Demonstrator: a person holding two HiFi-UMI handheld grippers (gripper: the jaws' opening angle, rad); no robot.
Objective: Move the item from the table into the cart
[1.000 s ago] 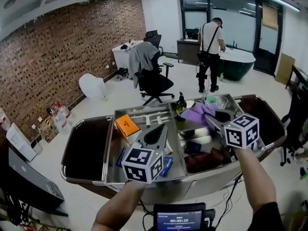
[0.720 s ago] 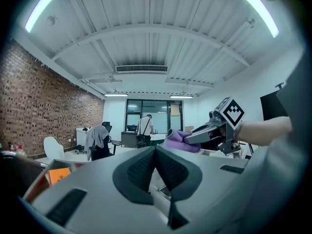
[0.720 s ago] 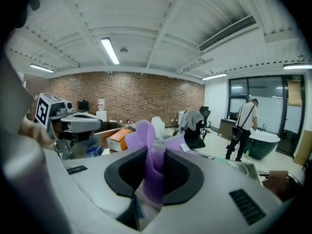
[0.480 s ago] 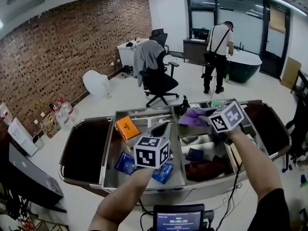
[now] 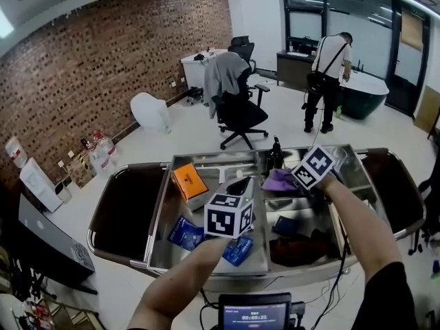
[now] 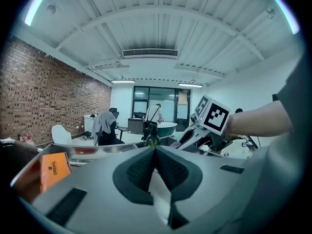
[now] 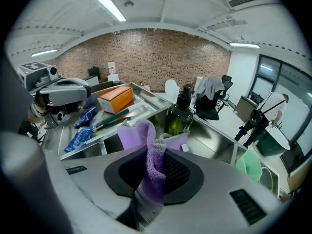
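Observation:
A purple cloth (image 7: 146, 135) is pinched between the jaws of my right gripper (image 7: 155, 152), its loose end folded above the pads. In the head view this gripper (image 5: 292, 179) holds the cloth (image 5: 278, 180) over the far middle of the steel cart (image 5: 206, 160), close to a dark green bottle (image 5: 275, 155). My left gripper (image 5: 238, 184) hovers over the cart's middle compartment, jaws shut with nothing between them. In the left gripper view those jaws (image 6: 155, 150) meet, and the right gripper's marker cube (image 6: 212, 115) shows beyond them.
An orange box (image 5: 190, 182), blue packets (image 5: 184, 232) and a dark red cloth (image 5: 299, 247) lie in the cart. A green cloth (image 7: 251, 165) lies near the bottle (image 7: 179, 113). An office chair (image 5: 240, 108) and a standing person (image 5: 328, 81) are beyond the cart.
My right gripper has carried the purple cloth farther out and leftward over the cart, toward the bottle. The left gripper has moved a little forward over the middle compartment.

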